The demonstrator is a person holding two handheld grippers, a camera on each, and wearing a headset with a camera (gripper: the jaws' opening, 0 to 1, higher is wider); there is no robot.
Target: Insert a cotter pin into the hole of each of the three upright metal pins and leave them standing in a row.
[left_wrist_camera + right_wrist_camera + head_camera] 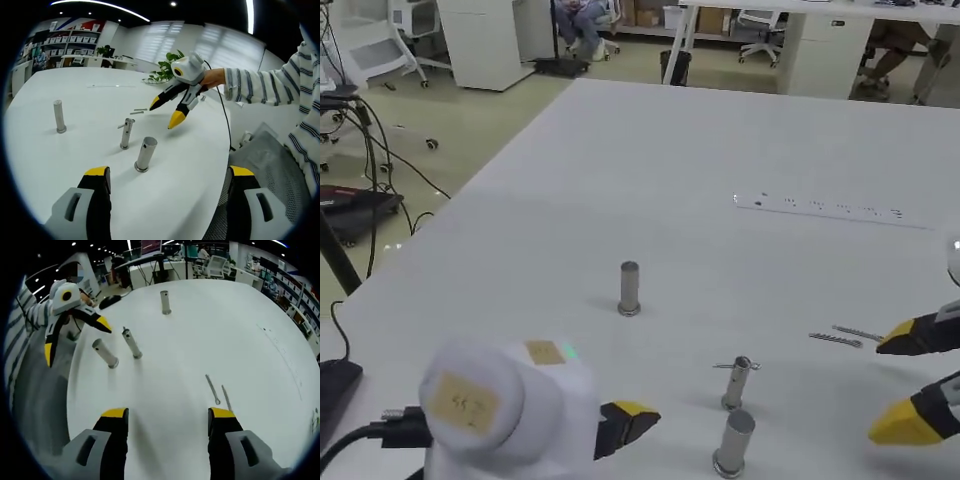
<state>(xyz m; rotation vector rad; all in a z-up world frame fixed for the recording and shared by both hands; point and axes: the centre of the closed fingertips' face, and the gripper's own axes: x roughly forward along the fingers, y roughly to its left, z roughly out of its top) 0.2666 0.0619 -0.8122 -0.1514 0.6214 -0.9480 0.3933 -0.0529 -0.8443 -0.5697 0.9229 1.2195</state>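
Note:
Three upright metal pins stand on the white table [620,180]: a far pin [629,288], a middle pin [737,383] with a cotter pin through its top, and a near pin [733,443]. Two loose cotter pins [847,337] lie to the right, just left of my right gripper [880,390], which is open and empty. In the right gripper view the loose cotter pins [219,392] lie just ahead of the open jaws of the right gripper [168,414]. My left gripper [170,172] is open and empty, with the near pin [145,154] and the middle pin [127,133] ahead of it.
A white power strip [830,208] lies flat at the far right of the table. The table's left edge [450,200] drops to a floor with cables. A person's striped sleeve [265,82] holds the right gripper [175,105]. Chairs and desks stand beyond the table.

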